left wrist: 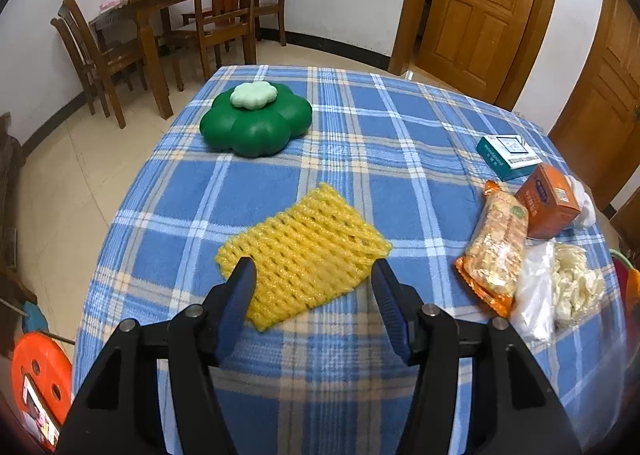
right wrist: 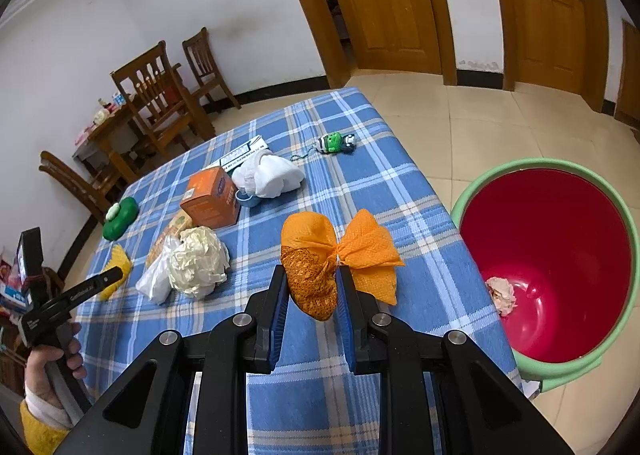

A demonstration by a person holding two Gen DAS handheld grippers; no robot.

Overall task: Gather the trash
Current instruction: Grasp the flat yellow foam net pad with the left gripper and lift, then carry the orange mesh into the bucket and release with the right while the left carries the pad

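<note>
My right gripper (right wrist: 311,273) is shut on an orange mesh bag (right wrist: 316,267) tied like a bow, held above the blue plaid table (right wrist: 360,183). A red bucket with a green rim (right wrist: 548,255) stands on the floor right of the table, with a crumpled pink paper (right wrist: 502,295) inside. My left gripper (left wrist: 314,269) is open, its fingers on either side of the near edge of a yellow foam fruit net (left wrist: 304,251) lying flat on the table (left wrist: 360,123). The left gripper also shows in the right wrist view (right wrist: 104,279).
On the table: a green flower-shaped box (left wrist: 256,123), a teal and white carton (left wrist: 508,157), an orange box (left wrist: 550,201), a snack packet (left wrist: 496,251), crumpled plastic and paper (left wrist: 560,287), a white cloth (right wrist: 268,175), a green toy (right wrist: 336,143). Wooden chairs (left wrist: 224,7) stand behind.
</note>
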